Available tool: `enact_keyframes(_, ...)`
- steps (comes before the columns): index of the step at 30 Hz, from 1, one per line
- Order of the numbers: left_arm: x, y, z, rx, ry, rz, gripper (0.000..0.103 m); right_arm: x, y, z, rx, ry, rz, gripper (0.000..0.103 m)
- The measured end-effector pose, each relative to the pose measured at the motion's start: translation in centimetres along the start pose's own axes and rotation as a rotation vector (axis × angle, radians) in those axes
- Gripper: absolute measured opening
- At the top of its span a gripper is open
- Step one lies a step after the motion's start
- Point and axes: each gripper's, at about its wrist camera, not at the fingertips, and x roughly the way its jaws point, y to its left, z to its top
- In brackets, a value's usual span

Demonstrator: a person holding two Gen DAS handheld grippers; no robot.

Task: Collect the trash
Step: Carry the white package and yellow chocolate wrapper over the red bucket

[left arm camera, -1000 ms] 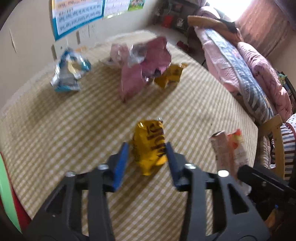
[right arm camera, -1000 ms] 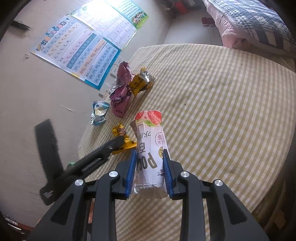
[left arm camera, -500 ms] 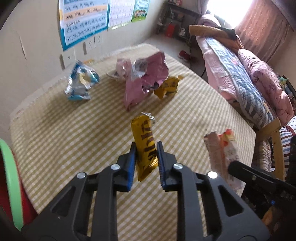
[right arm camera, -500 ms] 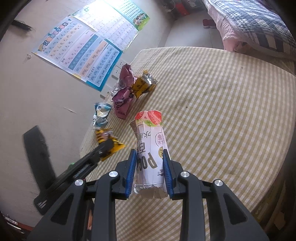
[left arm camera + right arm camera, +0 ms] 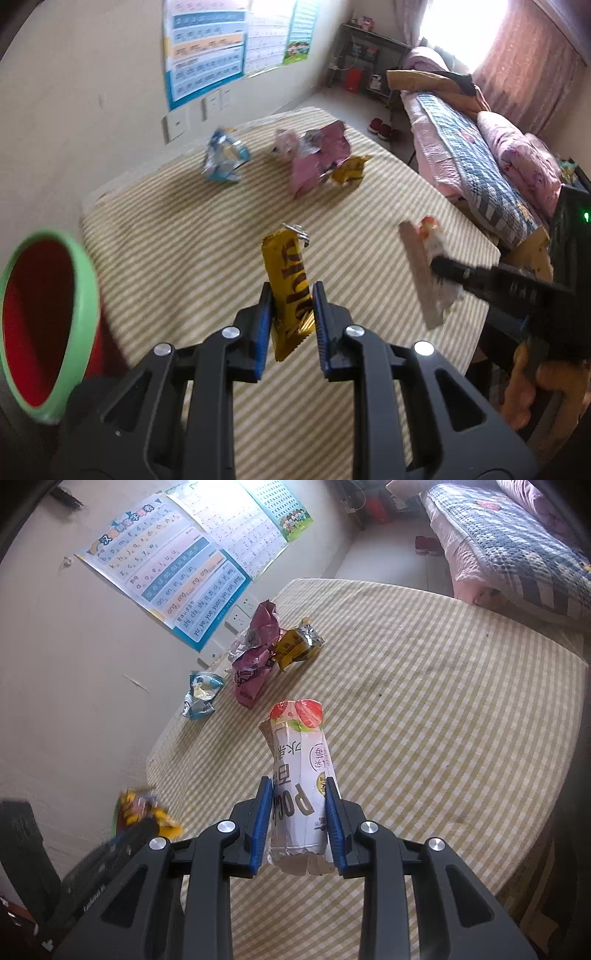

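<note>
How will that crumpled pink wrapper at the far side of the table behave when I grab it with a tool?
The pink wrapper looks like thin crinkled film, so it is probably very light and will likely collapse flat between the pads. It stands crumpled and open, so it may flop once lifted. The small yellow wrapper lies against it and could get dragged along.

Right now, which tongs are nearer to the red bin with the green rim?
Left. The left tongs, holding the yellow wrapper, are right beside the bin. The right tongs, gripping the strawberry packet, are farther off over the table.
</note>
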Motion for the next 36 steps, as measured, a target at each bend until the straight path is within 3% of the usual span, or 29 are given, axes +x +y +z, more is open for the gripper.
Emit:
enact_keyframes(7, -2.3, 2.8, -0.6, -0.069, -0.027, 0.019, 0.021, -1.7, 3.1, -1.2, -0.066, -0.038, 0.004, 0.028)
enact_keyframes(17, -5.4, 4.7, -0.9, -0.061, -0.096, 0.064, 0.021, -1.6, 8.0, -3.8, -0.171, 0.008, 0.021, 0.028)
enact_keyframes(36, -7.2, 10.7, -2.1, -0.187, -0.114, 0.089, 0.021, 0.6, 13.7, -6.0, -0.283, 0.082, 0.047, 0.028)
